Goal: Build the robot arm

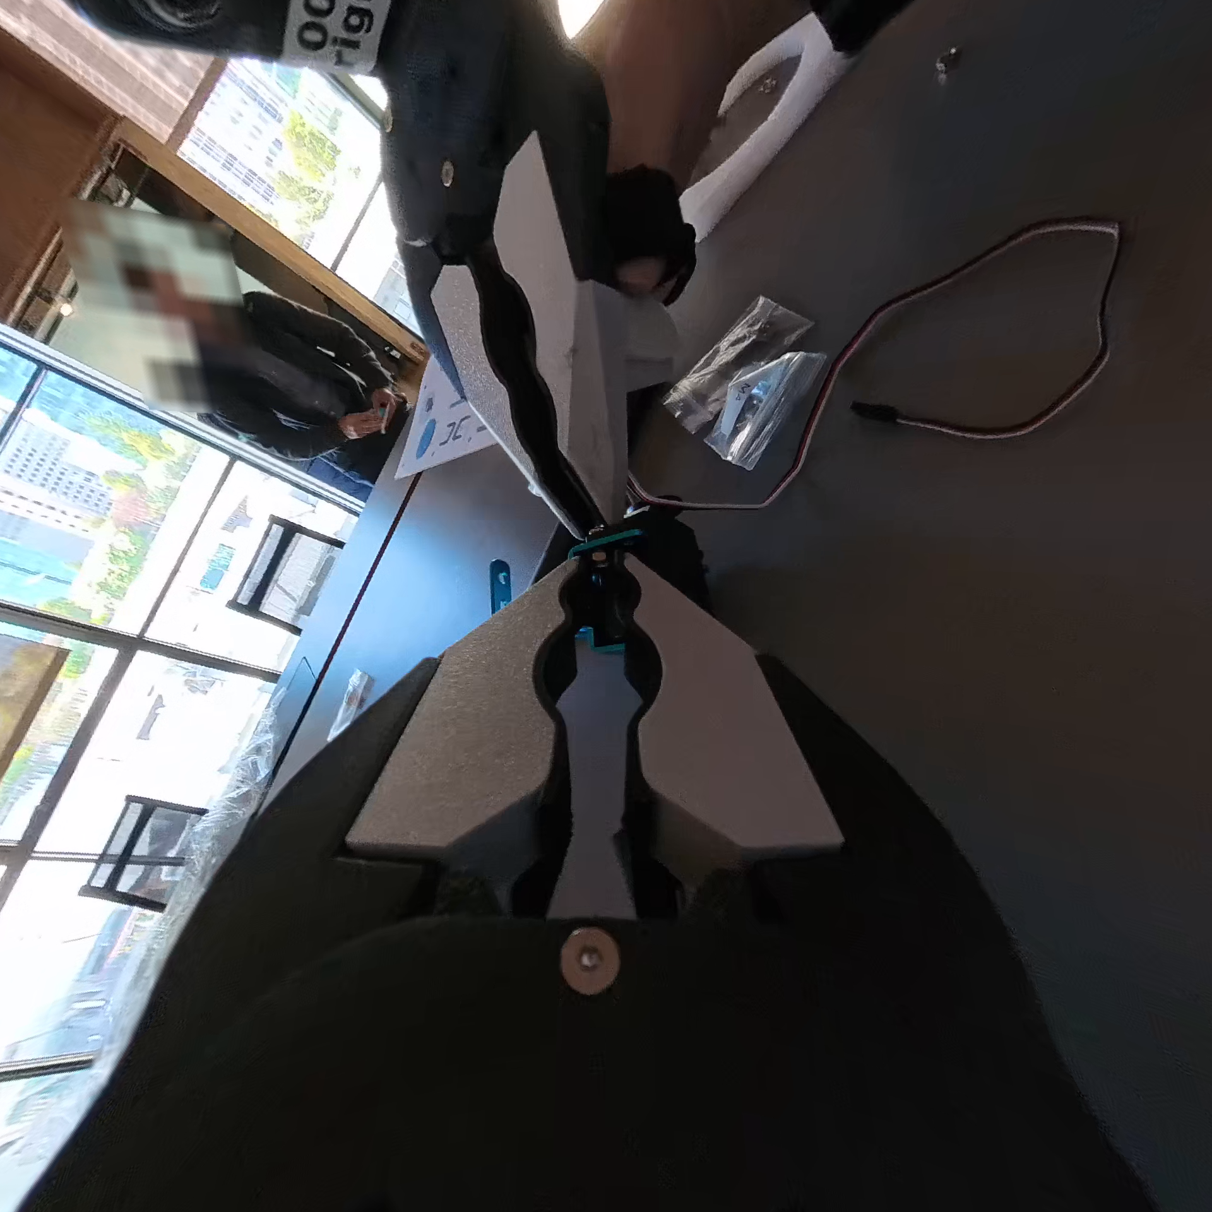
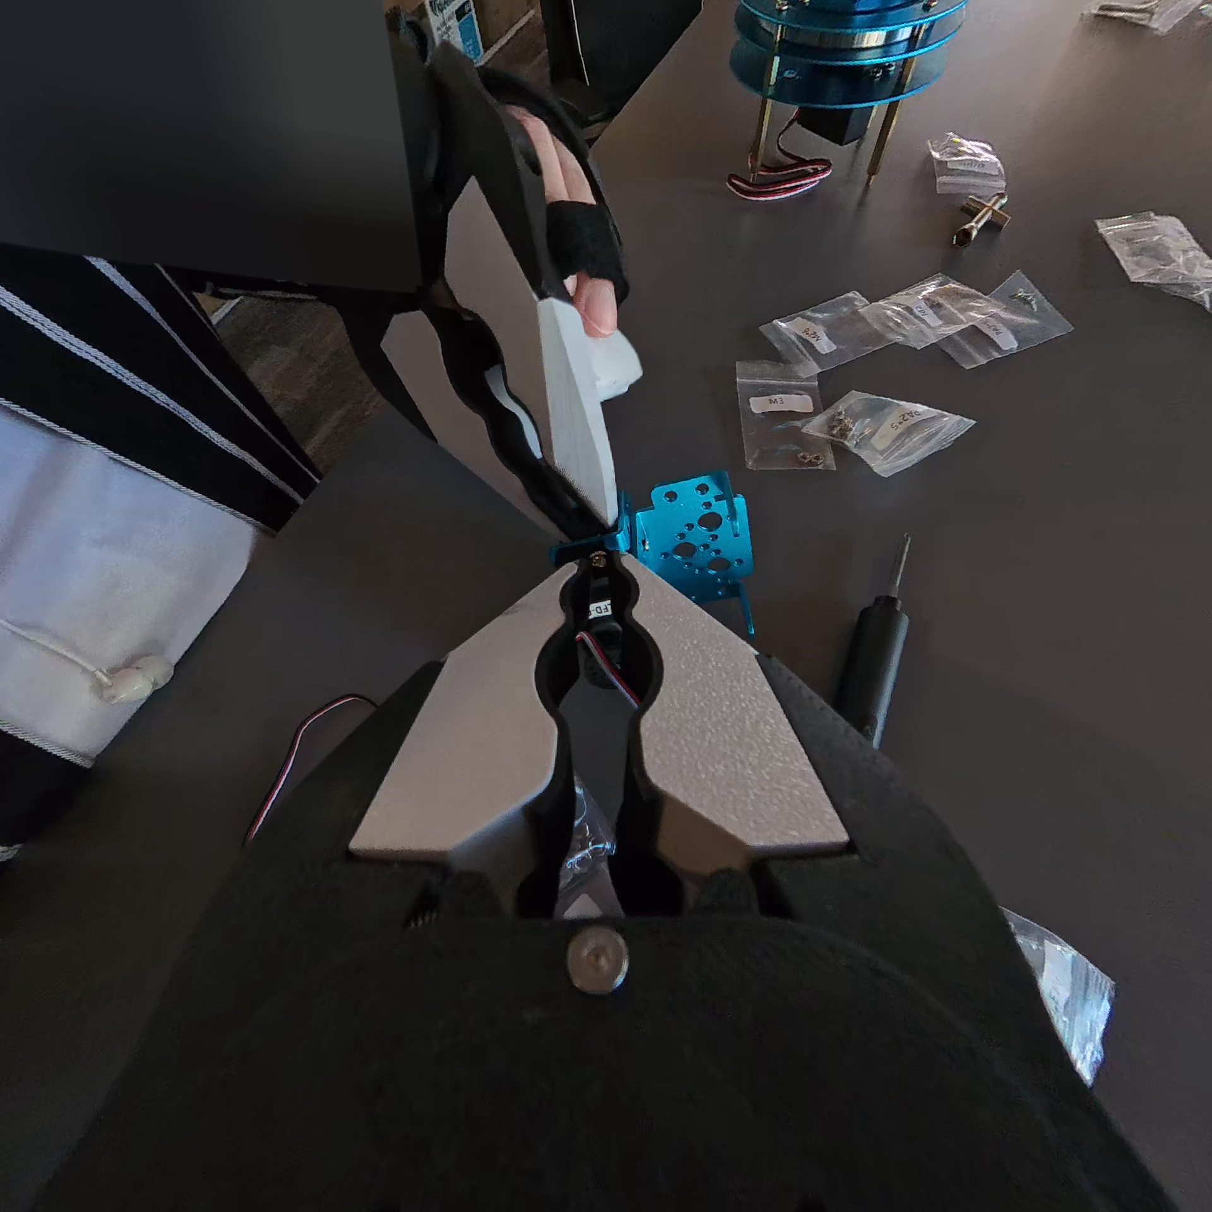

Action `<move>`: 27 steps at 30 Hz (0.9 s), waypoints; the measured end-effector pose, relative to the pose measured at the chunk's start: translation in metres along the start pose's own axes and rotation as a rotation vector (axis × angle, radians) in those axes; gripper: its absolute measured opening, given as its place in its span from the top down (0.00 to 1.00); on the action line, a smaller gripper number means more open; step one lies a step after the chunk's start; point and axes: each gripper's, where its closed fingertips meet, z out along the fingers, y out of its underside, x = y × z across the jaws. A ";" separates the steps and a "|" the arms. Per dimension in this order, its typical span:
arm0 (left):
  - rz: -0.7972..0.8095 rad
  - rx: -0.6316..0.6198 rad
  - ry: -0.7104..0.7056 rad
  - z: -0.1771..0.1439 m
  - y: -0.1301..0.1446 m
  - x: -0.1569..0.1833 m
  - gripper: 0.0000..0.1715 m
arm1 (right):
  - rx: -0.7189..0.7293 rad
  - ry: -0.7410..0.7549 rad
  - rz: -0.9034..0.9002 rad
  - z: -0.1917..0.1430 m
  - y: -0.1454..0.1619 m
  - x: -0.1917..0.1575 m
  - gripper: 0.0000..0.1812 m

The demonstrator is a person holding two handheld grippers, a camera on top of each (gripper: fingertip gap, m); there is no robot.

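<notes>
My left gripper (image 1: pixel 600 565) is shut on a blue perforated metal bracket (image 1: pixel 595 549), held just above the dark table (image 1: pixel 984 721). My right gripper (image 2: pixel 600 565) is shut on a black servo (image 2: pixel 600 613) with a red, white and black wire; the servo sits against the bracket (image 2: pixel 695 538) at a small screw. The two grippers meet tip to tip: the right one comes in from above in the left wrist view (image 1: pixel 588 523), and the left one does so in the right wrist view (image 2: pixel 600 523). Gloved hands hold both.
Several small plastic bags of screws (image 2: pixel 780 413), a black screwdriver (image 2: pixel 875 662), a cross-shaped socket wrench (image 2: pixel 982 216) and a blue stacked-plate assembly on brass legs (image 2: pixel 846 59) lie on the table (image 2: pixel 984 656). A loose servo cable (image 1: pixel 984 315) and a paper sheet (image 1: pixel 436 433) lie there too. A person stands by the windows. Left and right tips are no more than a few centimetres apart. It is some 10 cm from my right tips to the black screwdriver (image 2: pixel 875 662).
</notes>
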 end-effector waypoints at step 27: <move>-0.154 0.013 0.044 0.002 0.002 0.001 1.00 | 0.007 0.052 -0.052 -0.003 0.002 0.002 0.98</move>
